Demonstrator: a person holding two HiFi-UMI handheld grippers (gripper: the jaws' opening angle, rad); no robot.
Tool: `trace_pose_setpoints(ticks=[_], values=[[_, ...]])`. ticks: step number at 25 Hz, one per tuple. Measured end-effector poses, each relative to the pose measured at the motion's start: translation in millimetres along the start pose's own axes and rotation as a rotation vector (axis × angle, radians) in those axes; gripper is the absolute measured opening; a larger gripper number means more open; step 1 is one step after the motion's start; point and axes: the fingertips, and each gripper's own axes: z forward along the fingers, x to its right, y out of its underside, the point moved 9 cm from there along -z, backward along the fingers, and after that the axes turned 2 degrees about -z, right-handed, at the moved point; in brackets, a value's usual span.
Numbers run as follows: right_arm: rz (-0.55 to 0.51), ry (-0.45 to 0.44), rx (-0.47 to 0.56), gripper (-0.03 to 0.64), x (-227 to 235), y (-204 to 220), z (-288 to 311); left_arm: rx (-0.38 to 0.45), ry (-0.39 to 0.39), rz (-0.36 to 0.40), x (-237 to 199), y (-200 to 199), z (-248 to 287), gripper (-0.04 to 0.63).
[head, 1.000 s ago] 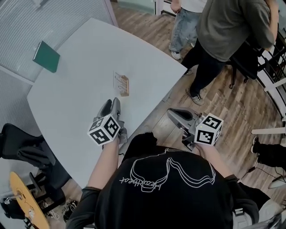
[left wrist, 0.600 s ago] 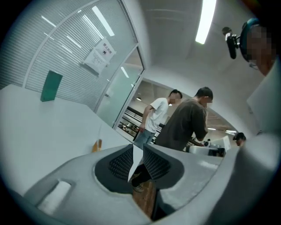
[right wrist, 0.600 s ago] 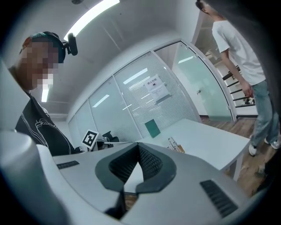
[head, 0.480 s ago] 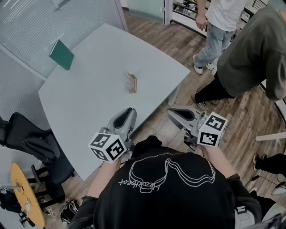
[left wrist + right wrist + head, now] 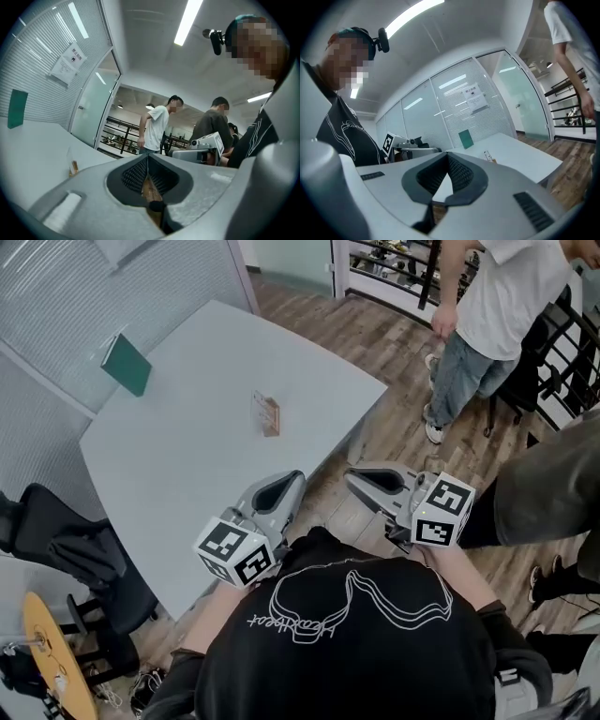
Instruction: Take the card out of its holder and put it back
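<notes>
The table (image 5: 178,456) has a smooth, matt white top with only a faint sheen, and the floor (image 5: 375,343) beside it is wood-grain plank in grey-brown, low in gloss. Near the table's far right edge the holder (image 5: 266,415) looks like clear glossy plastic on a small block of bare light wood, while the board (image 5: 126,364) at the far left corner is flat matt green. The person's shirt (image 5: 356,662) is soft black cloth with a white printed line drawing.
</notes>
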Motion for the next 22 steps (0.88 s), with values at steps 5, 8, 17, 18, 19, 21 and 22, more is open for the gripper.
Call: trace_pose_setpoints(ticks=[5, 8, 17, 18, 19, 21, 22], values=[[-0.011, -0.004, -0.005, 0.006, -4.7, -2.2, 1.3, -0.002, 0.018, 0.027, 5.4, -3.4, 0.5, 0.015], [-0.018, -0.007, -0.004, 0.006, -5.6, -4.1, 1.4, -0.002, 0.022, 0.042, 8.0, -3.9, 1.1, 0.015], [-0.024, -0.014, -0.013, 0.006, -5.0, -3.7, 1.7, -0.002, 0.004, 0.026, 6.5, -4.2, 3.4, 0.015], [-0.024, -0.013, -0.014, 0.006, -4.1, -2.8, 1.7, -0.002, 0.005, 0.023, 5.8, -3.7, 4.3, 0.015], [-0.023, -0.011, -0.015, 0.006, -3.1, -2.1, 1.7, -0.002, 0.006, 0.021, 5.1, -3.5, 5.2, 0.015], [-0.022, -0.007, -0.016, 0.006, -1.4, -1.1, 1.8, -0.003, 0.007, 0.022, 3.8, -3.2, 6.8, 0.015], [-0.022, -0.005, -0.016, 0.006, -0.5, -0.7, 1.8, -0.003, 0.007, 0.023, 3.3, -3.1, 7.6, 0.015]])
